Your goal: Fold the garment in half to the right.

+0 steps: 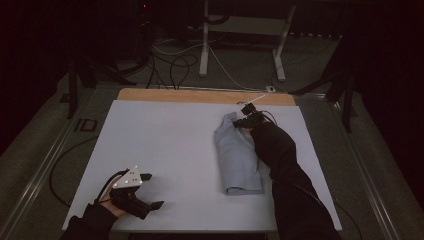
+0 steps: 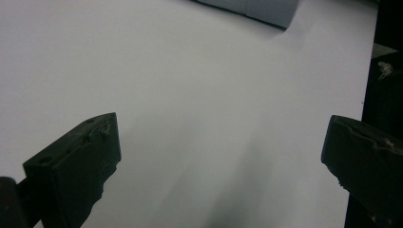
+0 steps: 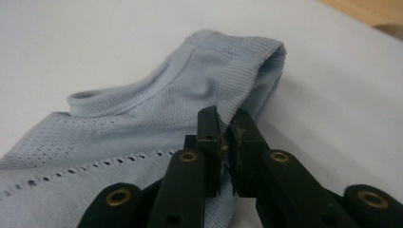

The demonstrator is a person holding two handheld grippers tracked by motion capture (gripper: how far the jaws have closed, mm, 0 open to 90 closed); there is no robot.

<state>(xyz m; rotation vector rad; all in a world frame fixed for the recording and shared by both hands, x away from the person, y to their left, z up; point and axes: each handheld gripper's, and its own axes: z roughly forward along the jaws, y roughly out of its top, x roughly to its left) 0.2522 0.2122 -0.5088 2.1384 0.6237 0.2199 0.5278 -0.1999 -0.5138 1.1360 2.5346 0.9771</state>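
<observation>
- The light blue garment (image 1: 237, 157) is folded into a long narrow bundle on the white surface (image 1: 165, 150), right of the middle.
- Its long axis runs near-to-far in the high view. The squared-off folded end is toward the person, the rumpled ribbed end points at the far wooden edge (image 1: 200, 95).
- Up close in the right gripper view you get a ribbed band along the edge and rows of little mesh holes in the fabric (image 3: 95, 137).
- The right gripper (image 3: 227, 140) is at the far end of the garment, jaws squeezed nearly together on the ribbed edge, so it's pinching the cloth.
- The left gripper (image 1: 150, 192) sits at the near left part of the surface, well apart from the garment, jaws spread wide with just bare white surface between them.
- No brand, tag or label readable on the garment. The one bit of writing I can see is "ID" (image 1: 85, 125) on the floor left of the surface.
</observation>
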